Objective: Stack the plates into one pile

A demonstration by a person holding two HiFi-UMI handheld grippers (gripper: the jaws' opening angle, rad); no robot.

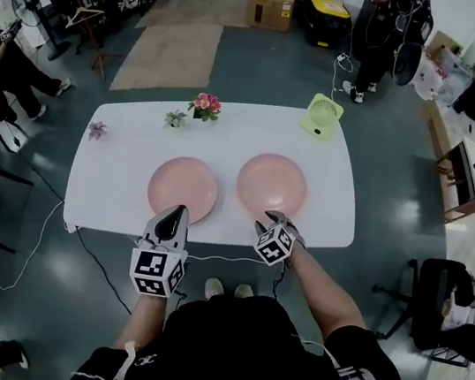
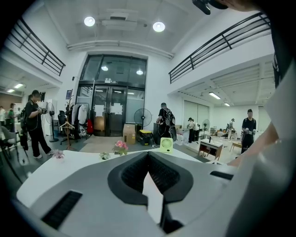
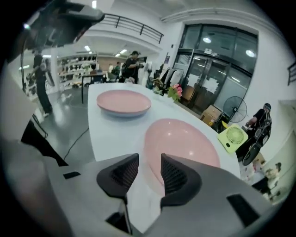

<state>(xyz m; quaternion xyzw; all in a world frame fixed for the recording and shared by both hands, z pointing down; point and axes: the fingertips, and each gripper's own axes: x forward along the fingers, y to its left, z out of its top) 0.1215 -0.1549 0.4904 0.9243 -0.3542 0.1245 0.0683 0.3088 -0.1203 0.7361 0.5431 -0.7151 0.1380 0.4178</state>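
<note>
Two pink plates lie side by side on the white table [image 1: 128,149], the left plate [image 1: 183,188] apart from the right plate [image 1: 271,185]. My left gripper [image 1: 178,211] hovers at the near rim of the left plate with its jaws together and nothing in them; in the left gripper view its tips [image 2: 148,155] meet and no plate shows. My right gripper [image 1: 276,218] is at the near rim of the right plate. Its jaws [image 3: 149,159] stand apart with nothing between them. The right plate [image 3: 182,139] lies just beyond them and the other plate [image 3: 123,102] farther left.
A green desk fan [image 1: 322,116] stands at the table's far right corner. A pot of pink flowers [image 1: 205,105] and two small sprigs [image 1: 175,117] sit along the far edge. Cables trail on the floor by the table's near left. People and furniture stand around the room.
</note>
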